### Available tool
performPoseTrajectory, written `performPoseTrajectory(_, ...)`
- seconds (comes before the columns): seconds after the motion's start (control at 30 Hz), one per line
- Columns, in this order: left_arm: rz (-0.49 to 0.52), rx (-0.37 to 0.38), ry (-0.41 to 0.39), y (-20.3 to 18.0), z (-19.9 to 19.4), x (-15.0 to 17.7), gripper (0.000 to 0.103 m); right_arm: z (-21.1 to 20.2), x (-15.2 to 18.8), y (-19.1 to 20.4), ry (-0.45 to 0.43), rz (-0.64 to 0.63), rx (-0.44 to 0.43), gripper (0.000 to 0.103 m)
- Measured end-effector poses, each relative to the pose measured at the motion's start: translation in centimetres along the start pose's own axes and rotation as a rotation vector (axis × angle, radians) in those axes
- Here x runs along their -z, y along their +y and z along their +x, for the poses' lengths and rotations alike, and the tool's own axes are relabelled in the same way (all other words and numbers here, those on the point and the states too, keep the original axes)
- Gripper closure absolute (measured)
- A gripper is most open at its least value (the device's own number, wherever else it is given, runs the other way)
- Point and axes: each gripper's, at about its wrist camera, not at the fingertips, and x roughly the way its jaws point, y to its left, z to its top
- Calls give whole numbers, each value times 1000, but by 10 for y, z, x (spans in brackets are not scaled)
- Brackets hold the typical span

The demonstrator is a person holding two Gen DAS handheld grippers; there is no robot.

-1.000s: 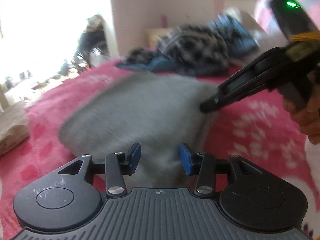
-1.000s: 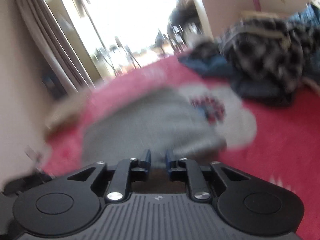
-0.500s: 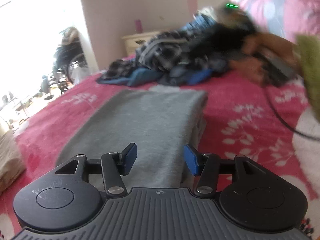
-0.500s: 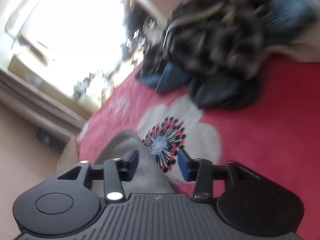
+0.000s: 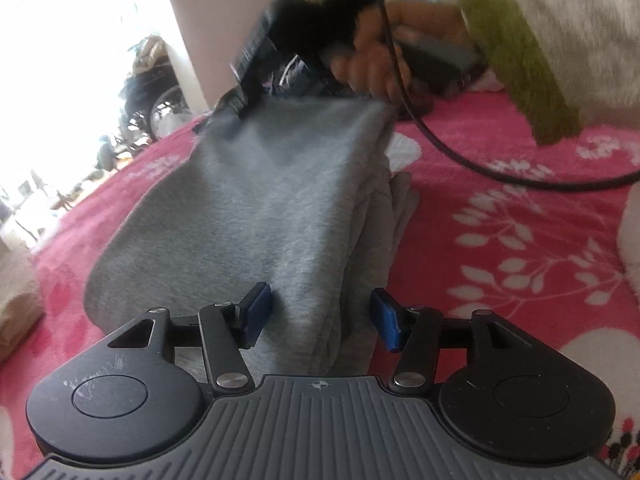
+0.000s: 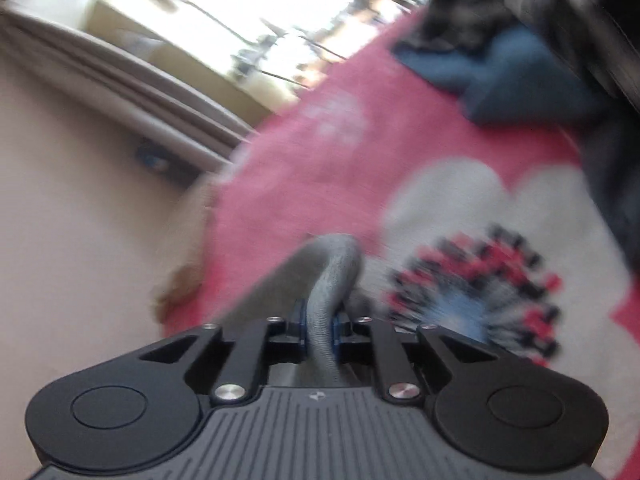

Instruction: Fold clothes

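A folded grey garment [image 5: 260, 208] lies lengthwise on a pink flowered blanket [image 5: 500, 240]. My left gripper [image 5: 320, 316] hovers at its near end with the blue pads wide apart. A thick fold of grey cloth sits between them, and the pads do not press on it. At the far end, my right gripper [image 5: 240, 108] is blurred, gripped by a hand [image 5: 368, 60] in a cream and green sleeve. In the right wrist view its jaws are closing on a rolled grey edge [image 6: 332, 276], and the right gripper [image 6: 319, 330] pinches that cloth.
A black cable [image 5: 480, 168] trails across the blanket on the right. A pile of dark and blue clothes [image 6: 520, 72] lies beyond the garment. Something beige [image 5: 16, 308] sits at the left edge of the bed. A bright window and a wall stand behind.
My right gripper swung over to the garment's far end and closed on its edge, raising it. My left gripper came slightly nearer the near end, with its jaws a little wider.
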Motion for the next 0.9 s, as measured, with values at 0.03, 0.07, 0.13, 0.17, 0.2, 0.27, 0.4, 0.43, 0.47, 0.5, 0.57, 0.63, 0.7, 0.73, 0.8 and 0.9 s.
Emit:
performPoseTrajectory(0.03, 13, -19, 1, -4, 0, 0, 48, -2, -2, 9, -9, -32, -54, 91)
performPoseTrajectory(0.07, 22, -38, 5, -8, 1, 0, 48, -3, -3, 18, -17, -65, -107, 91)
performPoseTrajectory(0.13, 35, -69, 13, -13, 3, -1, 48, 3, -4, 34, -8, -144, -120, 91)
performPoseTrajectory(0.17, 35, -80, 18, -14, 4, -1, 48, 9, -5, 32, -3, -149, -97, 91)
performPoseTrajectory(0.2, 33, -90, 22, -15, 5, -2, 48, 14, -5, 29, 2, -149, -71, 91)
performPoseTrajectory(0.27, 42, -104, 27, -16, 7, -5, 48, 22, -7, 6, 9, -92, 15, 91)
performPoseTrajectory(0.4, 31, -107, 43, -17, 10, -11, 46, 15, -2, -28, -8, 9, 41, 90)
performPoseTrajectory(0.43, 32, -104, 45, -17, 10, -11, 44, 12, 0, -28, -20, 8, 31, 91)
performPoseTrajectory(0.47, 34, -101, 46, -17, 11, -11, 43, 8, 2, -28, -32, 8, 22, 91)
performPoseTrajectory(0.5, 46, -106, 45, -19, 11, -9, 43, 7, 2, -27, -24, -4, 42, 90)
performPoseTrajectory(0.57, 62, -111, 42, -21, 10, -8, 40, 6, 0, -28, -6, -11, 108, 79)
performPoseTrajectory(0.63, 71, -114, 39, -22, 10, -8, 40, 1, -5, -33, -30, 29, 180, 59)
performPoseTrajectory(0.7, 68, -110, 37, -21, 9, -8, 40, -16, -8, -38, -119, 83, 208, 59)
performPoseTrajectory(0.73, 58, -101, 33, -18, 7, -8, 40, -26, -9, -38, -175, 101, 208, 60)
performPoseTrajectory(0.8, 24, -65, 23, -11, 1, -10, 40, -52, -4, -27, -257, 97, 200, 61)
performPoseTrajectory(0.9, -61, 41, -13, 10, -17, -16, 40, -89, 19, 4, -307, 28, 232, 64)
